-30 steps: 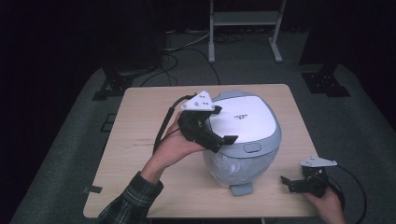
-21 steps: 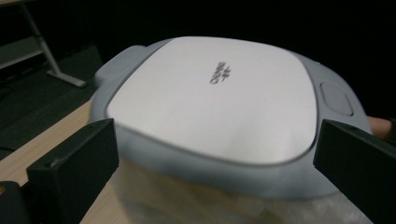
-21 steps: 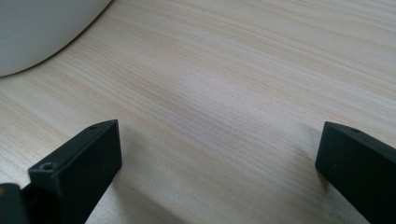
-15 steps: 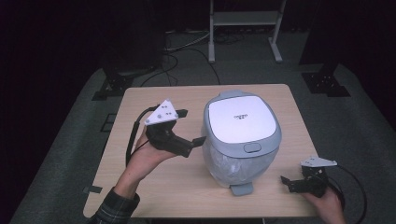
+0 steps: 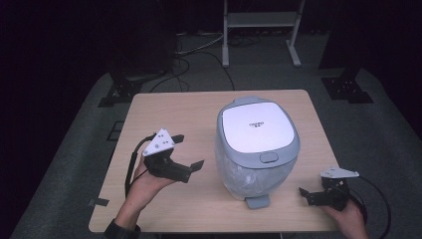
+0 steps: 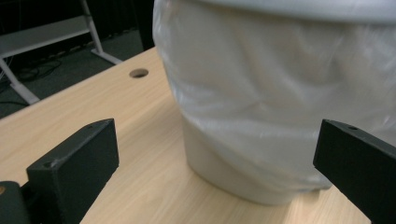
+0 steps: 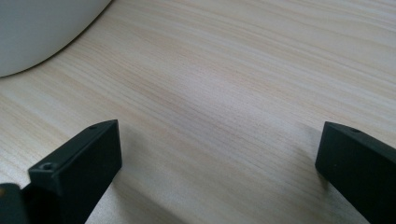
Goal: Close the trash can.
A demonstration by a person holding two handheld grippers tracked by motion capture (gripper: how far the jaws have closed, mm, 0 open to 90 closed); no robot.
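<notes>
While the left gripper [image 5: 188, 155] hangs spread and empty at lower left of the high view, the lidded bin [image 5: 258, 144] stands right of centre on the wooden table [image 5: 169, 109], lid down, its plastic liner [image 6: 261, 93] bunched under the rim. Lower right, the right gripper [image 5: 309, 193] rests splayed, holding nothing. A sideways nudge could probably slide or tip the bin, or a jaw could snag the loose liner. Beyond lie dark grey carpet, cables and a white stand [image 5: 259, 20].
</notes>
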